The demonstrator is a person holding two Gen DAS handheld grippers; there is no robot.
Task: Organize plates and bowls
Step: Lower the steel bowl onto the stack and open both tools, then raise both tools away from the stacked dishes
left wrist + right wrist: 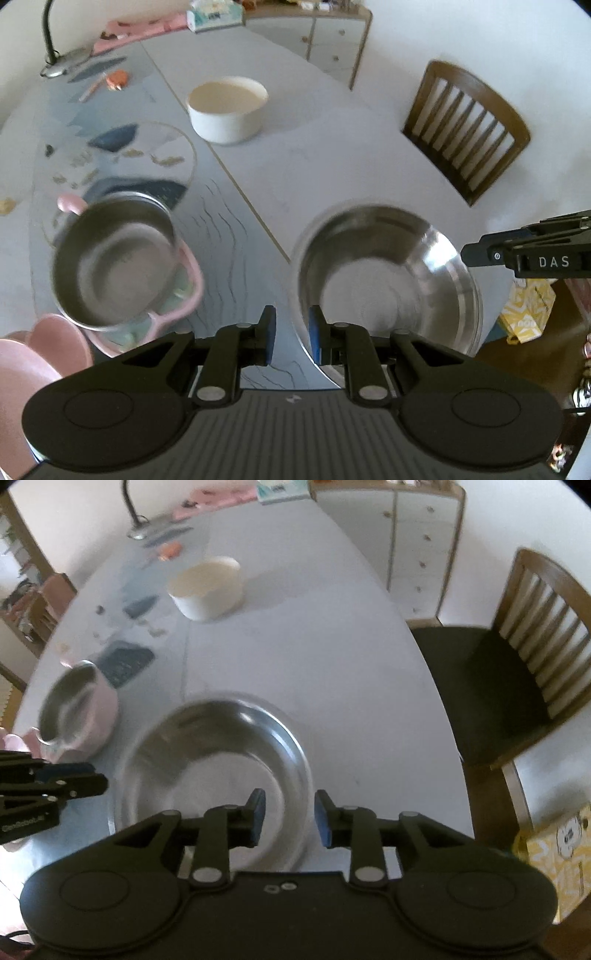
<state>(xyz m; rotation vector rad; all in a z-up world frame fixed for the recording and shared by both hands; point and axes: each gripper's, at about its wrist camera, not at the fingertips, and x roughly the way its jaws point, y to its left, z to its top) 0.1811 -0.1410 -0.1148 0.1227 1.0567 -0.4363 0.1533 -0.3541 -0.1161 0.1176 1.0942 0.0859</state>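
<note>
A wide steel bowl (388,280) (214,775) sits near the table's front edge. My left gripper (291,336) is open and empty, its right pad at the bowl's left rim. My right gripper (288,818) is open and empty, hovering over the bowl's near right rim. A smaller steel bowl (114,262) (74,709) rests in a pink holder to the left. A white ceramic bowl (227,109) (207,587) stands farther back. A clear glass plate (147,158) lies behind the small steel bowl. Pink plates (33,358) are at the near left.
A wooden chair (469,129) (517,672) stands at the table's right side. A desk lamp (55,55), a tissue box (214,14) and small items lie at the far end. A white cabinet (417,539) stands behind. A yellow bag (524,306) sits lower right.
</note>
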